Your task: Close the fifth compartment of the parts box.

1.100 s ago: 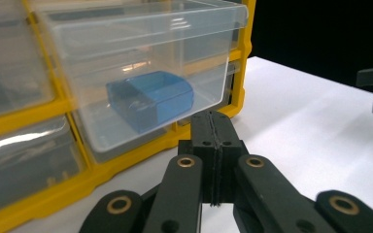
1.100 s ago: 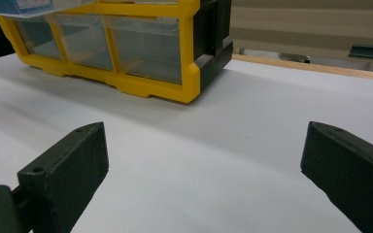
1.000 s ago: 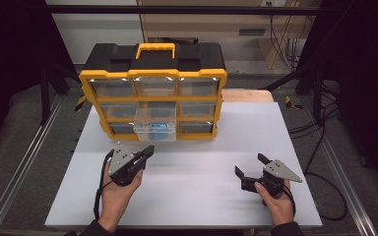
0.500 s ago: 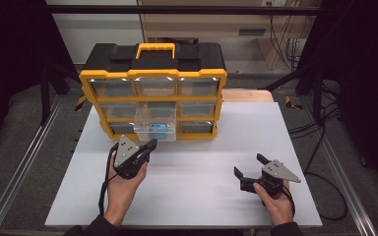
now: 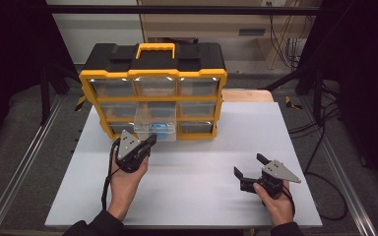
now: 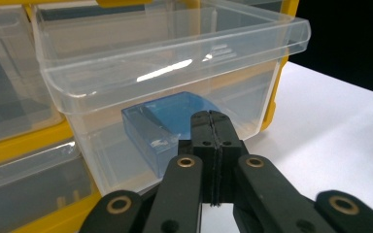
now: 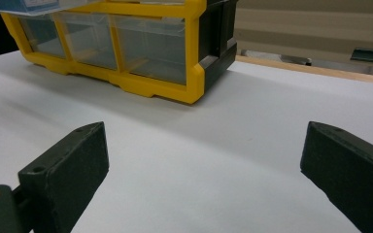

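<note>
I am holding my left gripper (image 5: pixel 150 141) with jaws together at the clear drawer (image 5: pixel 155 129), which is sticking out toward six o'clock from the organizer's (image 5: pixel 153 78) middle column; my right gripper (image 5: pixel 248 169) is resting with jaws apart on the desk (image 5: pixel 197 162) at four o'clock.

I am looking at a white desk (image 5: pixel 192 191). A yellow and black drawer organiser (image 5: pixel 153 88) is standing directly on its far left part, one clear drawer (image 5: pixel 153 129) sticking out over the surface. A wooden board (image 5: pixel 248 95) is showing at the far edge.
</note>
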The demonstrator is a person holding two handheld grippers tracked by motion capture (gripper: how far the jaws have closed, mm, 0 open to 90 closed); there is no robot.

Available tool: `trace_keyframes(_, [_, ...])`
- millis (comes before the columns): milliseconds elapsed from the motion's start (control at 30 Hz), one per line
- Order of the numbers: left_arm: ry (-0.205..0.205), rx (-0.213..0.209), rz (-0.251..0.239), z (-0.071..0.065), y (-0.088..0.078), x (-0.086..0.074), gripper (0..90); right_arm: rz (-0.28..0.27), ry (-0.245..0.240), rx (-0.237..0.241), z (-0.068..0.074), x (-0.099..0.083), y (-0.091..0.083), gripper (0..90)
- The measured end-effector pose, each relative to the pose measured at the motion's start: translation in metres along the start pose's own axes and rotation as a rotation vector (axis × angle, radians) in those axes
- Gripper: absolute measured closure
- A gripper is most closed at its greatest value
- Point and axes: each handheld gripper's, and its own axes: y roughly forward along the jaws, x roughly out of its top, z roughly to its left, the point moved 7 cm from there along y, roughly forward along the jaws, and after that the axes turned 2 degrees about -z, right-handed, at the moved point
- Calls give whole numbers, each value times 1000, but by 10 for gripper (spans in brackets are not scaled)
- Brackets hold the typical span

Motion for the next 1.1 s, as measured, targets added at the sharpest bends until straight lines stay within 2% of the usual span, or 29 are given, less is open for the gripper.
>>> trace_keyframes(333, [15, 21, -2, 3, 4, 8, 898, 9, -15, 10, 4, -1, 1, 32])
trace_keyframes(400, [9, 21, -2, 5, 5, 9, 899, 10, -13, 9, 3, -1, 1, 34])
trace_keyframes(467, [-19, 15, -3, 5, 7, 9, 899, 15, -16, 5, 2, -2, 2, 41])
trace_keyframes(700, [1, 31, -4, 9, 14, 17, 899, 18, -18, 0, 3, -2, 2, 33])
trace_keyframes(867, [-8, 27, 0, 9, 17, 18, 899, 22, -32, -2, 4, -3, 3, 41])
trace_keyframes(1000, [5, 23, 10, 8, 19, 18, 899, 21, -24, 3, 4, -2, 3, 39])
trace_keyframes(1100, [-10, 24, 10, 9, 21, 16, 899, 20, -18, 7, 4, -2, 3, 47])
